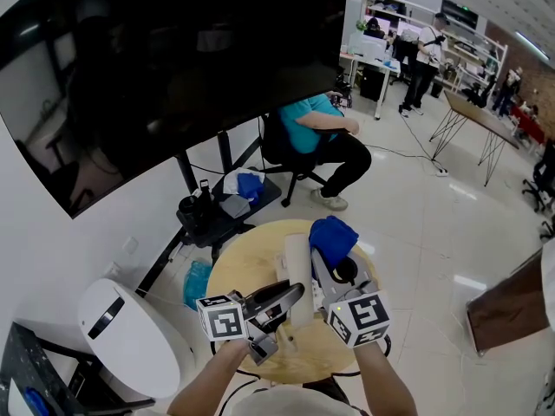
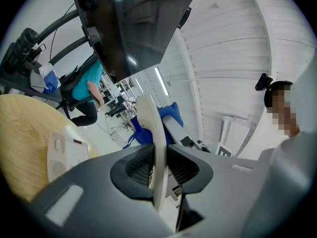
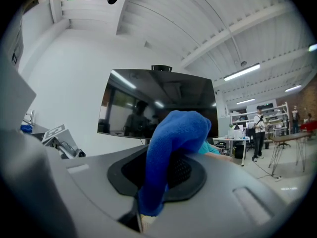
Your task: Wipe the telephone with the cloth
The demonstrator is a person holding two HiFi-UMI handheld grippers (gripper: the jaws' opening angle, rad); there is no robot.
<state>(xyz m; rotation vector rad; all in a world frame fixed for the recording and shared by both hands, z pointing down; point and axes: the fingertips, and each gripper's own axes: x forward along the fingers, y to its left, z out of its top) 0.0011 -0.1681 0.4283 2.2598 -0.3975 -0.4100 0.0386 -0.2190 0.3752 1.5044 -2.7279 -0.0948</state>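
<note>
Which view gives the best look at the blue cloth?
The right gripper view: the blue cloth fills the middle, clamped in the right gripper. The head view shows it small, bunched over the round table. The left gripper view shows only a part of it behind the handset.

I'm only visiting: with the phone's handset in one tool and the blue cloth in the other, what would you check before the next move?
1. The handset is clamped in the left gripper: ok.
2. The cloth is pinched in the right gripper, with a good bunch sticking out: ok.
3. The cloth is already touching the handset: cannot tell; in the head view they sit close together.
4. The telephone base lies flat on the table, clear of both tools: ok.
5. The handset's cord is free: cannot tell, no cord shows.
</note>
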